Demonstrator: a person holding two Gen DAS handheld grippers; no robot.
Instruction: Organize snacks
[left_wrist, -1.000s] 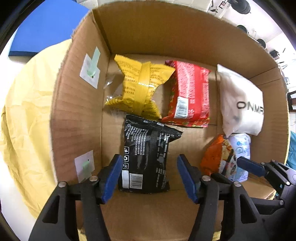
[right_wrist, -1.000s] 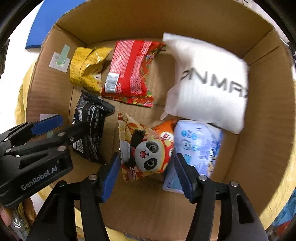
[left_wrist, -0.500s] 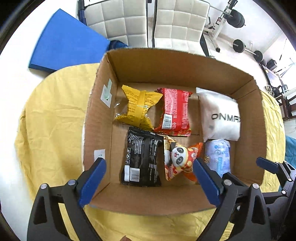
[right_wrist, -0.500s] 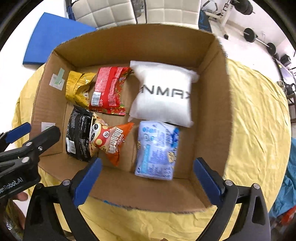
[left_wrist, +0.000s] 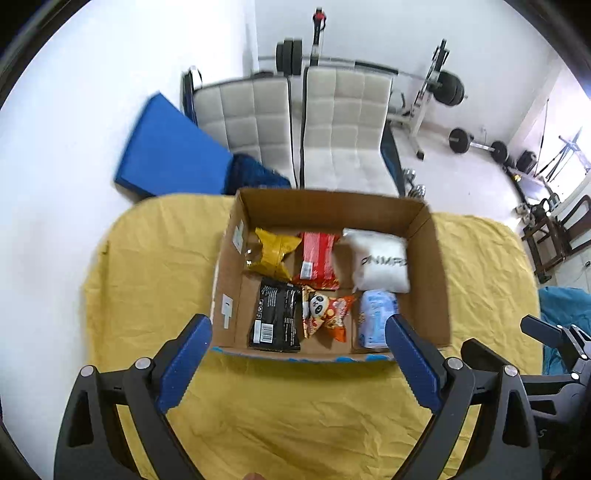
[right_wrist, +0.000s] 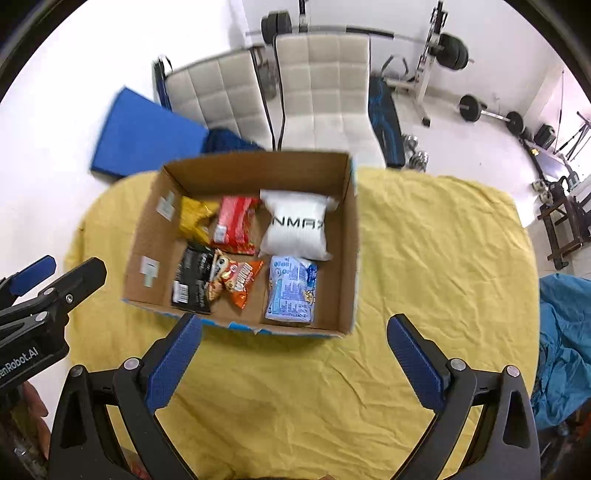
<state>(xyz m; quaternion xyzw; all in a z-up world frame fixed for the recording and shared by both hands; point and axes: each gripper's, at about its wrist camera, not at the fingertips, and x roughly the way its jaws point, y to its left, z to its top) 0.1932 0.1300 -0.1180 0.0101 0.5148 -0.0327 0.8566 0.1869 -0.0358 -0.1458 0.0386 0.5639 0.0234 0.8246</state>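
Observation:
A cardboard box (left_wrist: 437, 273) (right_wrist: 349, 240) stands on a yellow-clothed table. Inside lie a yellow packet (left_wrist: 273, 253) (right_wrist: 194, 219), a red packet (left_wrist: 317, 254) (right_wrist: 234, 223), a white pillow pack (left_wrist: 382, 260) (right_wrist: 297, 229), a black packet (left_wrist: 275, 319) (right_wrist: 192, 278), an orange panda packet (left_wrist: 325, 314) (right_wrist: 236, 280) and a pale blue packet (left_wrist: 376, 314) (right_wrist: 291, 290). My left gripper (left_wrist: 297, 365) hangs open and empty above the cloth in front of the box. My right gripper (right_wrist: 293, 363) is also open and empty, high and back from the box.
The yellow cloth (left_wrist: 295, 413) (right_wrist: 436, 266) covers the table around the box. Beyond the table stand two white padded chairs (left_wrist: 343, 122) (right_wrist: 321, 85), a blue mat (left_wrist: 166, 151) and weight equipment (right_wrist: 447, 48). Teal fabric (right_wrist: 565, 343) lies at the right.
Both grippers let go of their packets inside the box, opened wide and pulled up and back. The black and panda packets stay in the box.

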